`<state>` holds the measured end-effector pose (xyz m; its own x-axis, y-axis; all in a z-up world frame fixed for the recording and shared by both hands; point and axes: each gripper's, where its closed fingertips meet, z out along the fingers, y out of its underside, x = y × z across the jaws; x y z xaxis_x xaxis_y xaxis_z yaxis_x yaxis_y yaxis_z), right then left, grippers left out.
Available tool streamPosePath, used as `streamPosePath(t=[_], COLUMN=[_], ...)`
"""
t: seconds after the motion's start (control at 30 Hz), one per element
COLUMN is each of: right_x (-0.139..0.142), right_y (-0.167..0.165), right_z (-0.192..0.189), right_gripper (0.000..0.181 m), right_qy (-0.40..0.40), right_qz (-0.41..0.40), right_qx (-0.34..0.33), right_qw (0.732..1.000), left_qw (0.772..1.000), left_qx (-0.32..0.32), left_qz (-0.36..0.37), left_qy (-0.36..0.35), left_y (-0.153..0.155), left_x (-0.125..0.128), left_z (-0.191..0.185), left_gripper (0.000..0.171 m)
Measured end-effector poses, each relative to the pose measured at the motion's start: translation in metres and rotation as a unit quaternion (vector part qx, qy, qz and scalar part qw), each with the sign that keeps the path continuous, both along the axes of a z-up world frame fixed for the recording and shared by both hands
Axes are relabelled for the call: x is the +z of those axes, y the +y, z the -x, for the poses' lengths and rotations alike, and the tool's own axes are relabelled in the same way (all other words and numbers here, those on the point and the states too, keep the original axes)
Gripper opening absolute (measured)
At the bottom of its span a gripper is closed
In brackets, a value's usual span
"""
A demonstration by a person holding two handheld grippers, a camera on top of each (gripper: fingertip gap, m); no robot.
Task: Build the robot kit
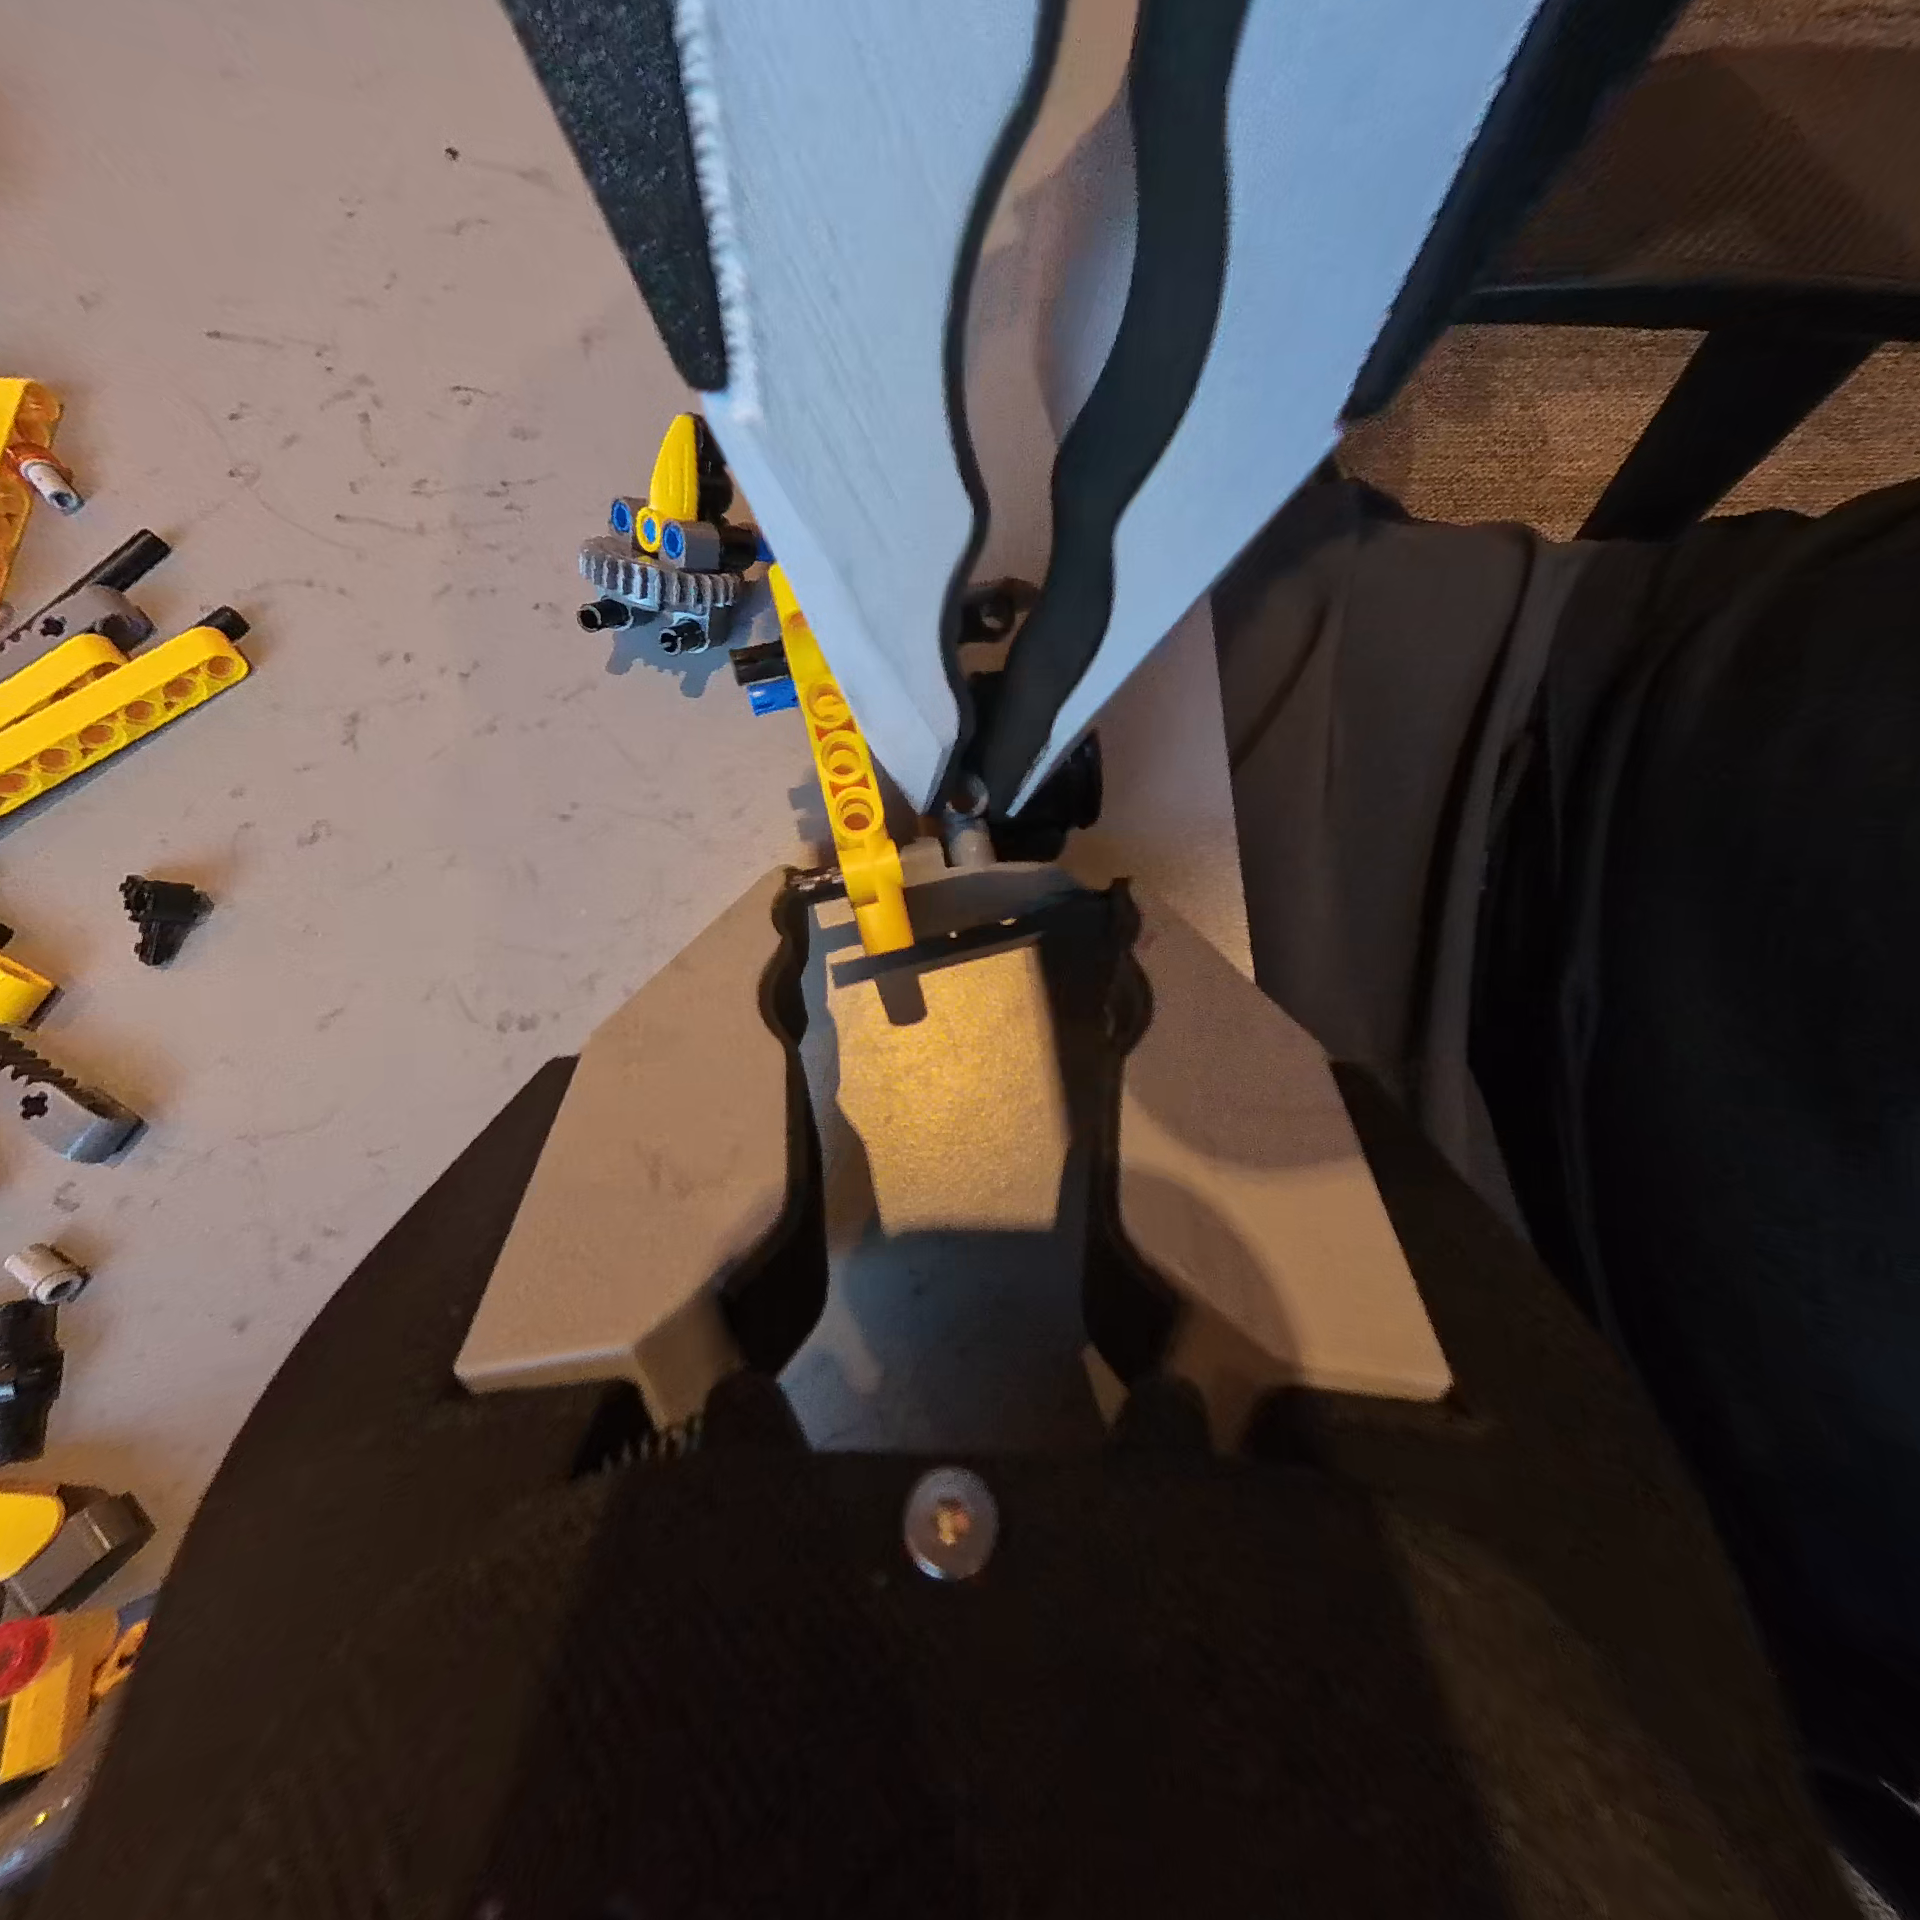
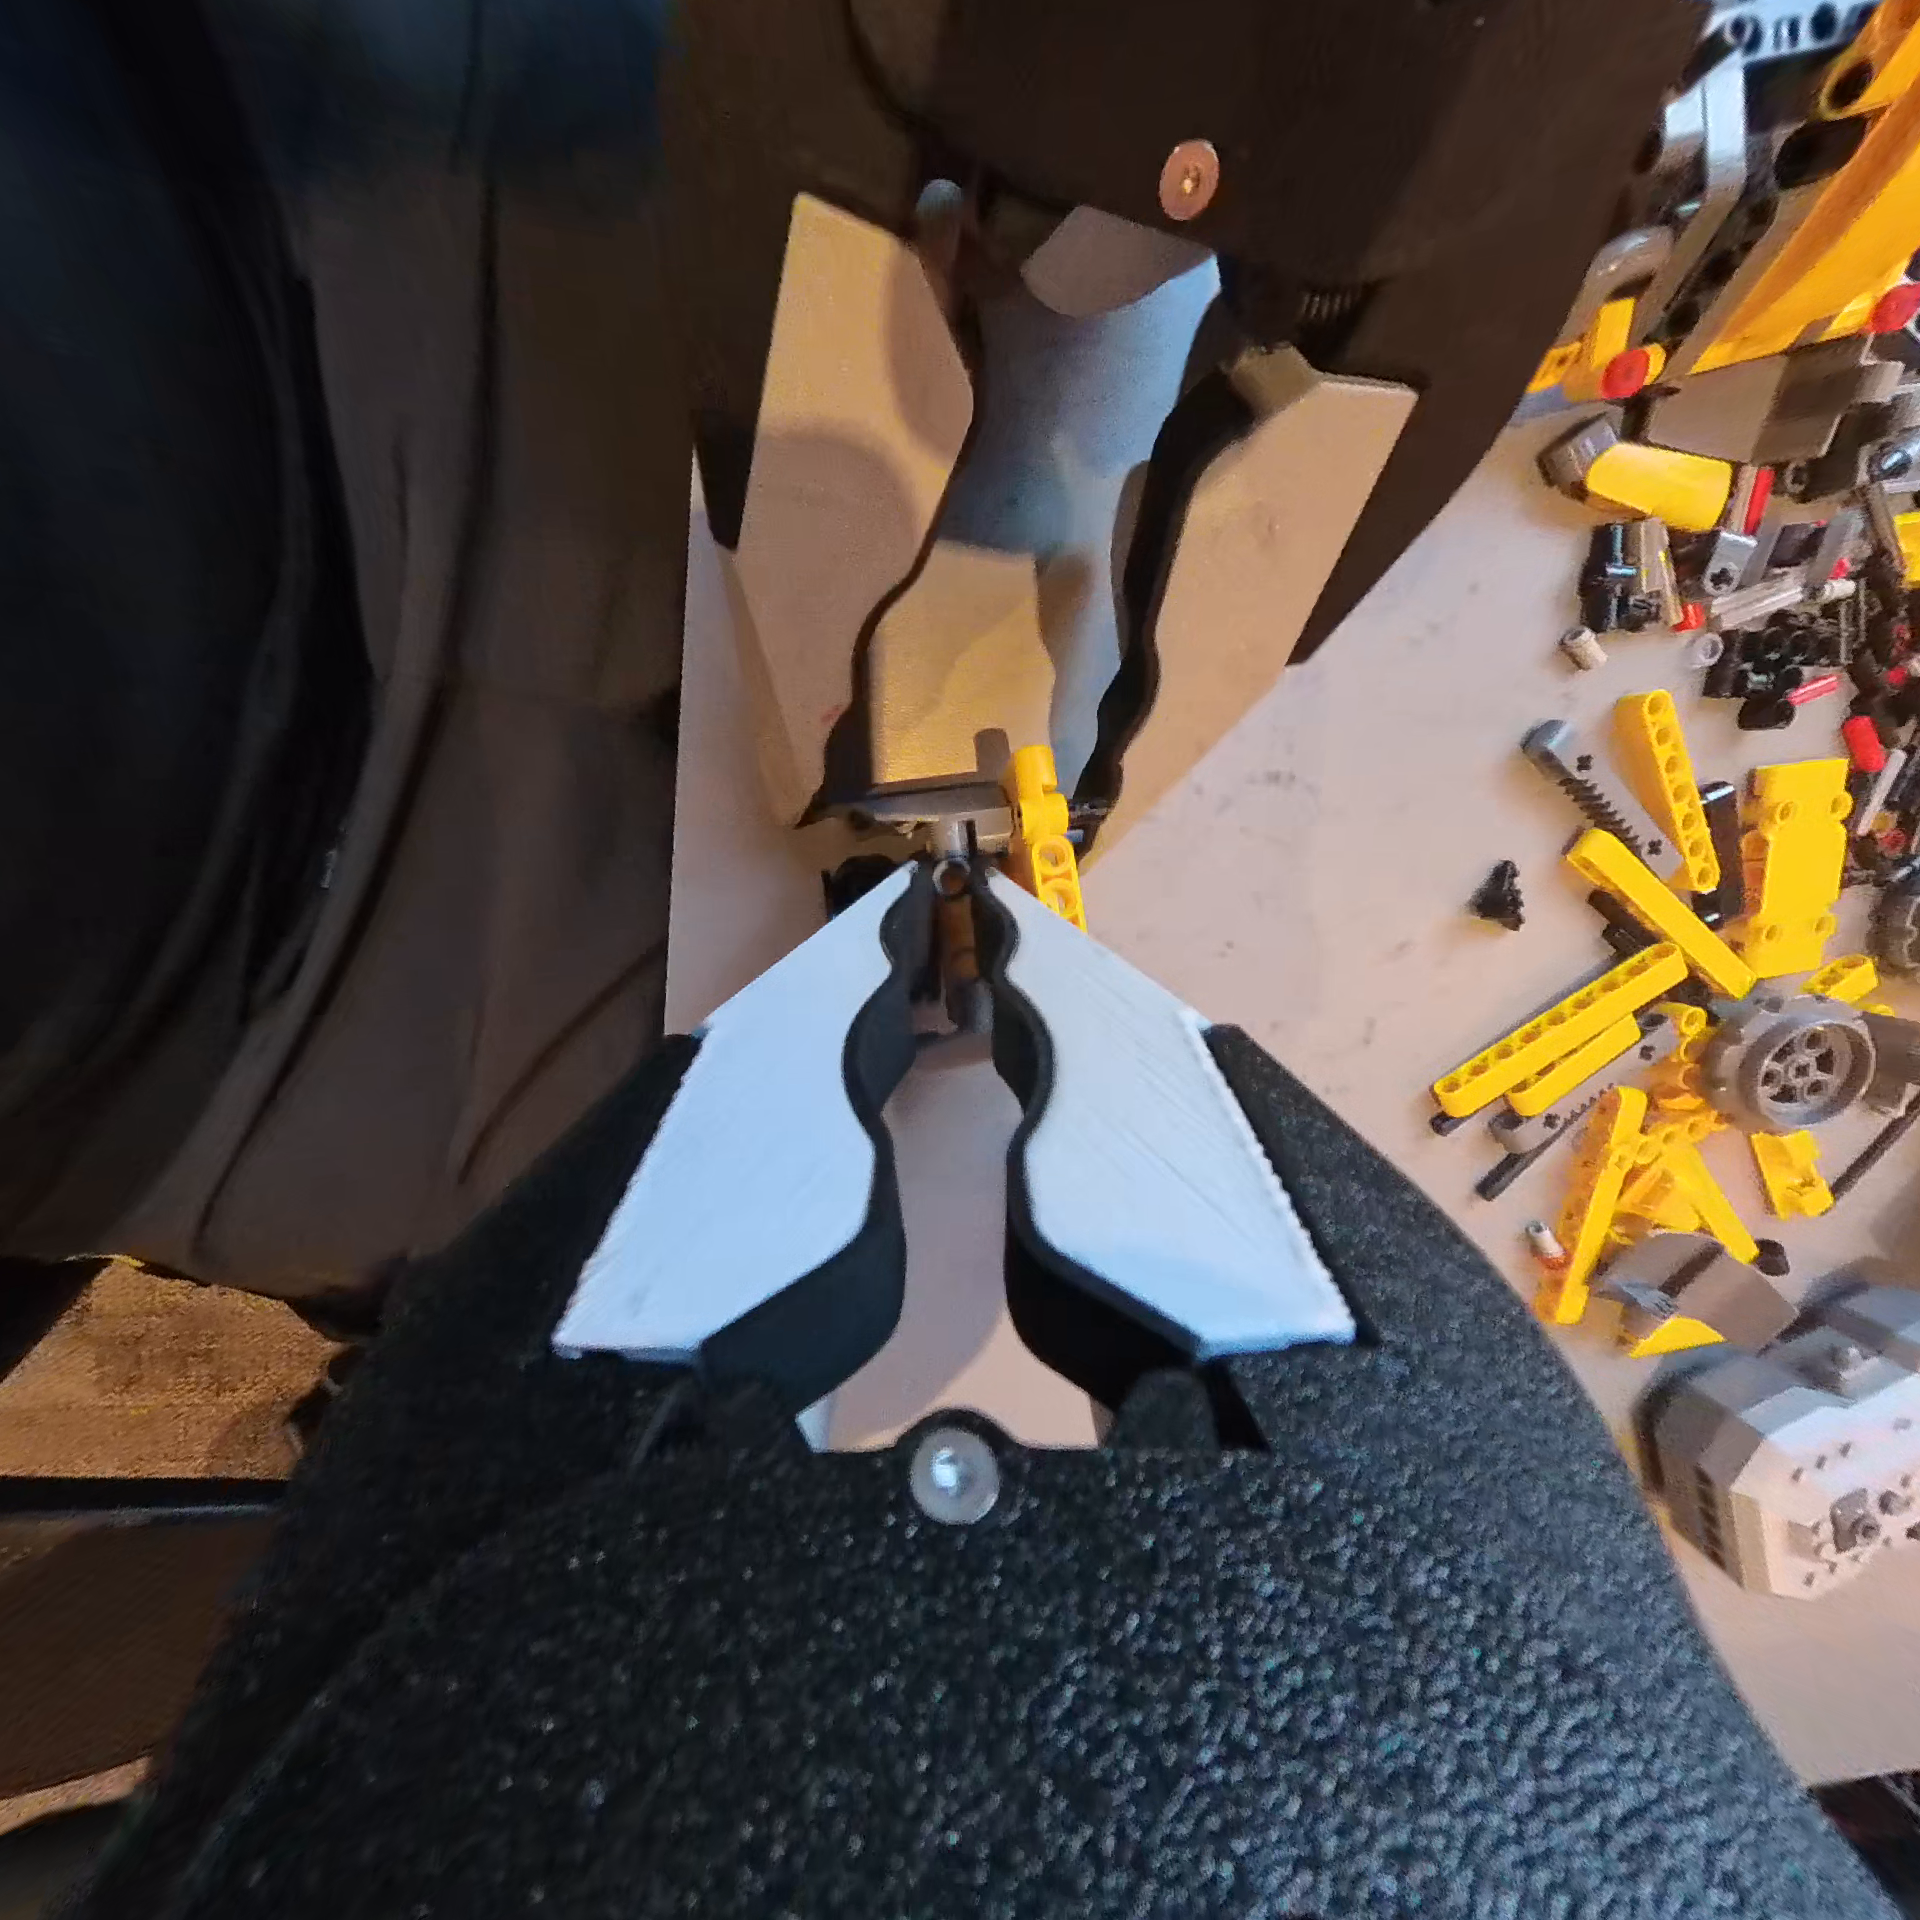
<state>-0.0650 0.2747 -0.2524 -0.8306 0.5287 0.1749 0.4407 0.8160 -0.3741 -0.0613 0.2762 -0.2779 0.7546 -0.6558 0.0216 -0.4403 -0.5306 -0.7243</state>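
Note:
My left gripper, with grey fingers, is shut on a small assembly: a flat dark grey piece with a yellow holed beam standing off its left end. My right gripper, with white fingers, meets it tip to tip and is shut on a small grey pin that touches the flat piece. The right gripper comes in from the top of the left wrist view. The left gripper comes from the top of the right wrist view, with the yellow beam beside its tips. Both are held just above the table's near edge.
A grey gear cluster with blue pins, yellow beams and a black connector lie on the pale table. A heap of yellow and black parts, a grey wheel hub, a grey block and a yellow model lie farther off. A person in dark clothing sits at the edge. Only a small space, under 4 cm, lies between the two pairs of fingers. About 11 cm separates my left fingertips from the black connector. Look for it in the right wrist view too.

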Motion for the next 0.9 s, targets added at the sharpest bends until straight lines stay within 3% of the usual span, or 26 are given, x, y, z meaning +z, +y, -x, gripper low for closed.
streamPosePath(t=[0.2, 0.4, 0.5, 0.67, 0.9], right_x=[0.024, 0.010, 0.005, 0.004, 0.003], right_y=[0.014, 0.015, 0.014, 0.014, 0.015], right_z=[-0.005, -0.010, -0.008, -0.009, -0.006], right_gripper=[0.014, 0.020, 0.013, 0.012, 0.012], right_qy=[0.021, 0.020, 0.019, -0.009, -0.018], right_qz=[-0.026, -0.096, -0.110, -0.081, 0.022], right_qx=[-0.005, 0.025, 0.038, 0.039, -0.007], right_qw=[0.999, 0.995, 0.993, 0.996, 1.000], left_qw=[1.000, 1.000, 1.000, 1.000, 0.999], left_qx=[0.000, 0.000, 0.000, -0.001, 0.004], left_qz=[0.001, 0.001, 0.001, 0.000, 0.016], left_qy=[-0.002, -0.001, -0.002, 0.000, -0.028], left_y=[0.000, 0.000, 0.000, 0.000, 0.000], left_x=[0.000, 0.000, 0.000, 0.000, 0.002], left_z=[0.000, 0.000, 0.000, 0.000, 0.001], left_gripper=[0.056, 0.056, 0.056, 0.056, 0.057])
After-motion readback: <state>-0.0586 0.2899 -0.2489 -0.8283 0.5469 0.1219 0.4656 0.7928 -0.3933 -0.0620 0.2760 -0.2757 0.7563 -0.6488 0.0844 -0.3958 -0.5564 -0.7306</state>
